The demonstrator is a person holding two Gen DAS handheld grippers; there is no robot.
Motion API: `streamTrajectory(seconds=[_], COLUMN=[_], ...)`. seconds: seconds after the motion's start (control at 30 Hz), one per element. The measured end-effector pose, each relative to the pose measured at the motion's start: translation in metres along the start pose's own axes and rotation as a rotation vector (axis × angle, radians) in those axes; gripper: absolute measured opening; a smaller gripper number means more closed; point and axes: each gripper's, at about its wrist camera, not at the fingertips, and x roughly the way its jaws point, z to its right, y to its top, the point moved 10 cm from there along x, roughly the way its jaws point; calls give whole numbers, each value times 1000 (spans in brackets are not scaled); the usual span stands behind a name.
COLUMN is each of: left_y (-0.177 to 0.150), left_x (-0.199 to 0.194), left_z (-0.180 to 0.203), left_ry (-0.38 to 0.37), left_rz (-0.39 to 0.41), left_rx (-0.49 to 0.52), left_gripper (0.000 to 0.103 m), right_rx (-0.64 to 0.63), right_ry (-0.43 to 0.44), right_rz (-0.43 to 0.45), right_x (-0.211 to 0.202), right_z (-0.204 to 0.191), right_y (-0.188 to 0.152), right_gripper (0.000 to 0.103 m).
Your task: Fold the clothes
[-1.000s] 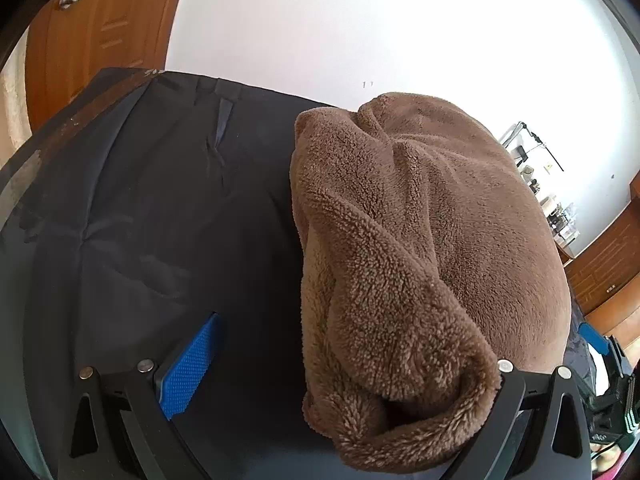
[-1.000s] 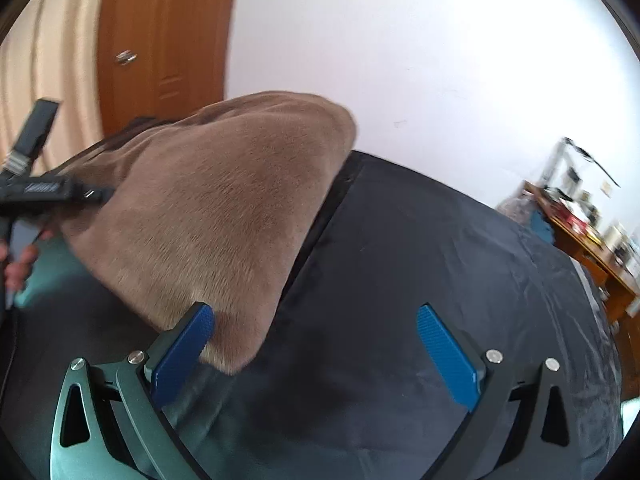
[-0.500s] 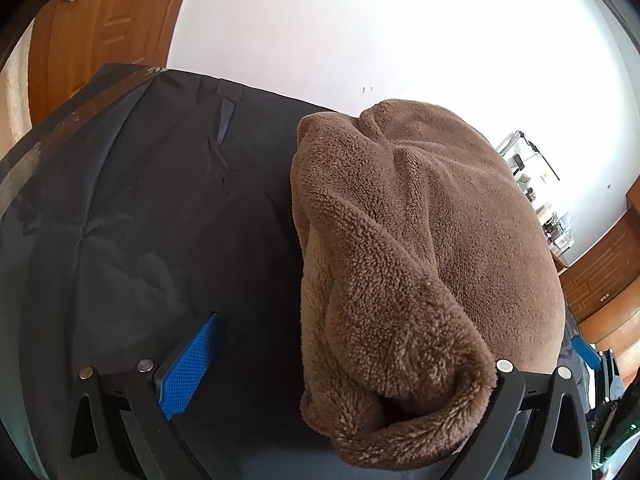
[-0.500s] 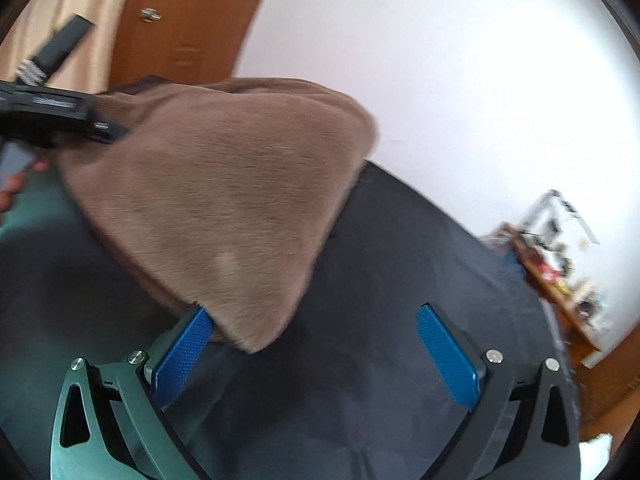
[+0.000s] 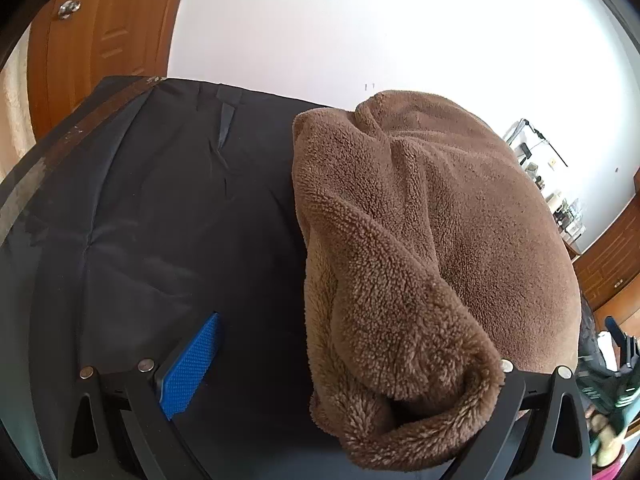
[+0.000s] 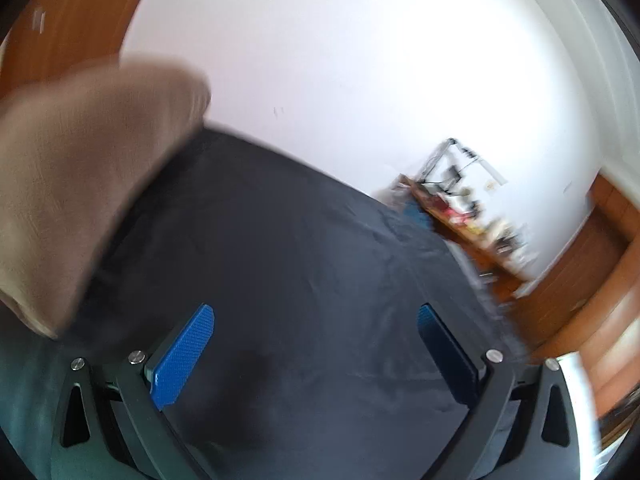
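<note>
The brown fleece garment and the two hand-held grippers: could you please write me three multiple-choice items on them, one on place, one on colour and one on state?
1. In the left wrist view, the brown fleece garment lies over which finger of the left hand-held gripper?
A. the one on the right of the picture
B. the one on the left of the picture
C. neither

2. What colour are the pads of the right hand-held gripper?
A. red
B. blue
C. white

3. What does the right hand-held gripper hold?
A. the garment
B. a hanger
C. nothing

Key: 1 A, fleece covers that finger's pad. 2 B, both pads show blue. 3 C, only the black cloth shows between its spread fingers.
</note>
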Motion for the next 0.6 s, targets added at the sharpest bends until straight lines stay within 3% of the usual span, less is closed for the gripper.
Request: streamTrajectory(seconds=[0.1, 0.2, 0.33, 0.43, 0.6], left_y=[1, 1, 2, 8, 4], left_x=[-1, -4, -14, -26, -21], left_z=[-1, -2, -3, 1, 12], left_ry=[-17, -40, -68, -90, -100], left_rz=[0, -12, -11, 33, 16], left_rx=[-15, -57, -108, -91, -47], left_gripper=[103, 103, 103, 103, 103], right_rx=[113, 73, -115, -251, -294], right_ry=[222, 450, 402, 369, 273], right_rz=[81, 96, 70, 53, 29], right_x=[-21, -35, -33, -30, -14], right_z=[-7, -44, -87, -118, -120], right_y=[16, 21, 13, 3, 4], right_gripper=[102, 102, 102, 102, 102])
